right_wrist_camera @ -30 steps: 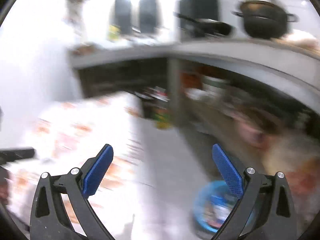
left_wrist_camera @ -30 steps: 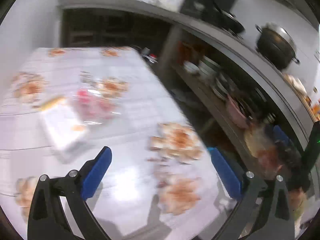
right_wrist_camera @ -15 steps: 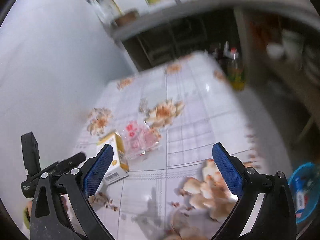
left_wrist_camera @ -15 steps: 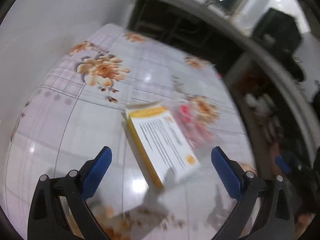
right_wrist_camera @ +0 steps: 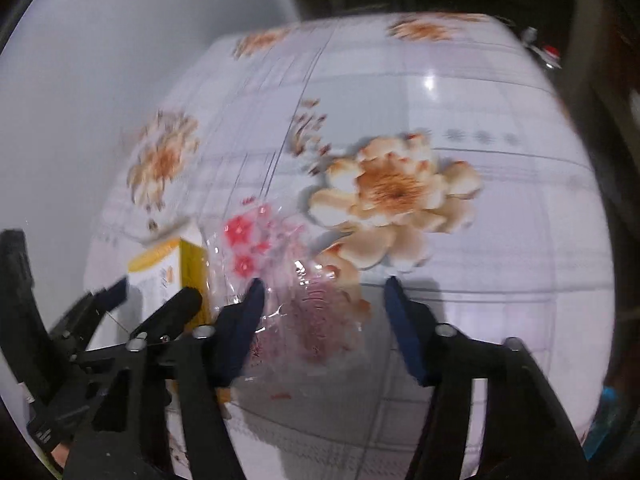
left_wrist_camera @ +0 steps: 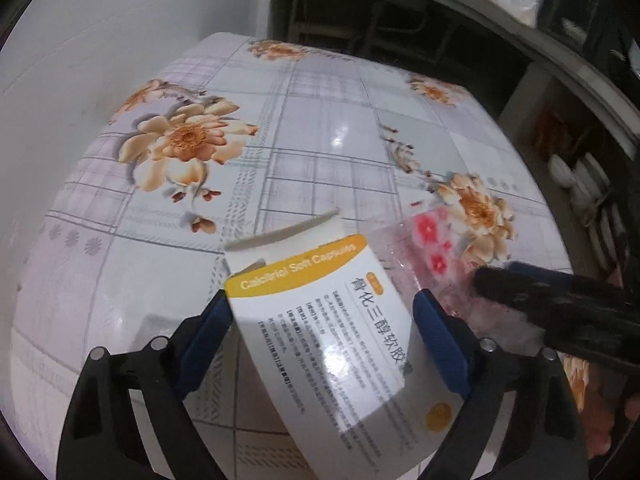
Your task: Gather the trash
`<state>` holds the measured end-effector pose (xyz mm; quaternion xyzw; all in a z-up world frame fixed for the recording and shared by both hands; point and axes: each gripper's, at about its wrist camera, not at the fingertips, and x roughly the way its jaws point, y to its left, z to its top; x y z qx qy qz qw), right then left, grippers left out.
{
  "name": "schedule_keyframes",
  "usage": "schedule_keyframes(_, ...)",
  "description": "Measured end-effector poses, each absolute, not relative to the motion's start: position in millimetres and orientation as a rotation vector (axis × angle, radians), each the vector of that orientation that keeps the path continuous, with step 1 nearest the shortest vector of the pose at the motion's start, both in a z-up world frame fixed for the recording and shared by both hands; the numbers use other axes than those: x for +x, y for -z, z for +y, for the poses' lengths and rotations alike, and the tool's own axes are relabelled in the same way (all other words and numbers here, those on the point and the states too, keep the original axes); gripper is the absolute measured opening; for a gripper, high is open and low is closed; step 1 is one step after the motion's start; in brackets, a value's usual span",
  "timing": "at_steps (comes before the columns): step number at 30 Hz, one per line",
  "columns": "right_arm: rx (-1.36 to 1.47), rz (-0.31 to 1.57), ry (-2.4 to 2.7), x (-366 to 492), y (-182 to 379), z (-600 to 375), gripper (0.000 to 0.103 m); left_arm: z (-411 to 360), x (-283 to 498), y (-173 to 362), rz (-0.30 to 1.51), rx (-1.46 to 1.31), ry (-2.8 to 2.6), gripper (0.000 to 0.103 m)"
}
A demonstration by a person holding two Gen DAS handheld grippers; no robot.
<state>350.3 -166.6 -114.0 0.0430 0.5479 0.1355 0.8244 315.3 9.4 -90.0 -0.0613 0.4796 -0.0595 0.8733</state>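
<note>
Glossy floral oilcloth covers the table (left_wrist_camera: 320, 128), with a grey wall behind it. Between the left gripper (left_wrist_camera: 320, 320) pads lies a white and yellow medicine box (left_wrist_camera: 336, 344), its end flap open; the jaws stand at box width, and whether they press it I cannot tell. Just right of those jaws a clear plastic wrapper (right_wrist_camera: 304, 312) with red flowers lies flat, touching the box. The right gripper (right_wrist_camera: 324, 308) straddles it with jaws wide, its left finger close beside the left gripper's arm. Dark shelving stands beyond the table's far edge.
</note>
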Motion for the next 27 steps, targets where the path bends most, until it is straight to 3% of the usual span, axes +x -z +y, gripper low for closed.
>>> schedule_keyframes(7,0.047,1.17,-0.272,326,116,-157,0.016,11,305,91,0.968,-0.148,0.233,0.08)
schedule_keyframes(11,0.156,1.171,-0.227,296,118,-179,0.005,6,289,91,0.941,-0.134,0.312,0.076)
schedule_keyframes(24,0.438,1.049,-0.041,169,109,-242,0.002,-42,229,91,0.902,0.034,0.603,0.075)
schedule_keyframes(27,0.473,1.043,0.009,152,108,-251,0.007,-49,216,93,0.911,0.044,0.65,0.075)
